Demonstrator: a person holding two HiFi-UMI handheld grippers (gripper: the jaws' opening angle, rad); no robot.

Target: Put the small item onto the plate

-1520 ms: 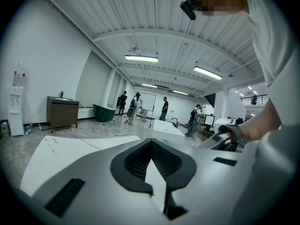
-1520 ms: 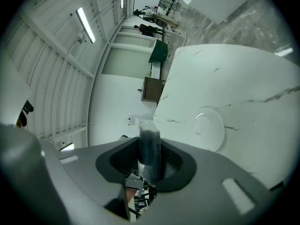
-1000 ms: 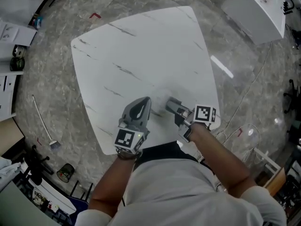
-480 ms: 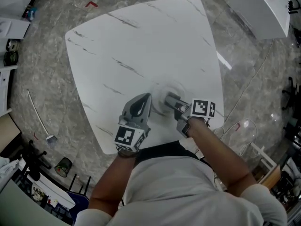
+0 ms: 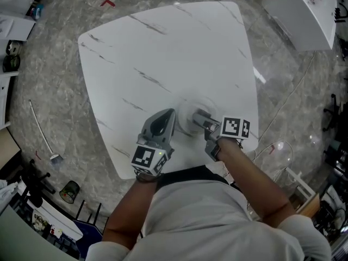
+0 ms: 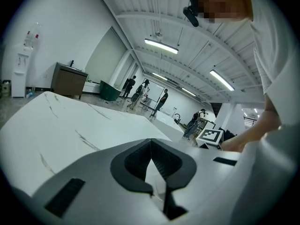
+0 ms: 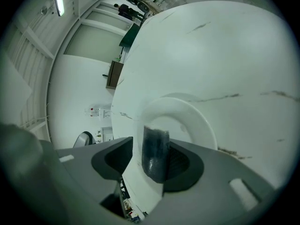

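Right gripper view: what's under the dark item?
The white plate lies under the dark item, between the right gripper's just-opening jaws. Its base is covered, so contact is unseen.

Broad bare room over the far and left stretches of the white, grey-veined marble-look surface (image 5: 163, 53), open to approach from above or from either side. Crowded only at the near edge: round white plate (image 5: 186, 109) there, left tongs (image 5: 166, 117) just beside it on the left with jaws together, right tongs (image 5: 199, 116) over it, jaws just now opening wider with a small dark cylinder (image 7: 154, 153) between them. Narrow gap between the two tongs. Bare strip of surface right of the plate.
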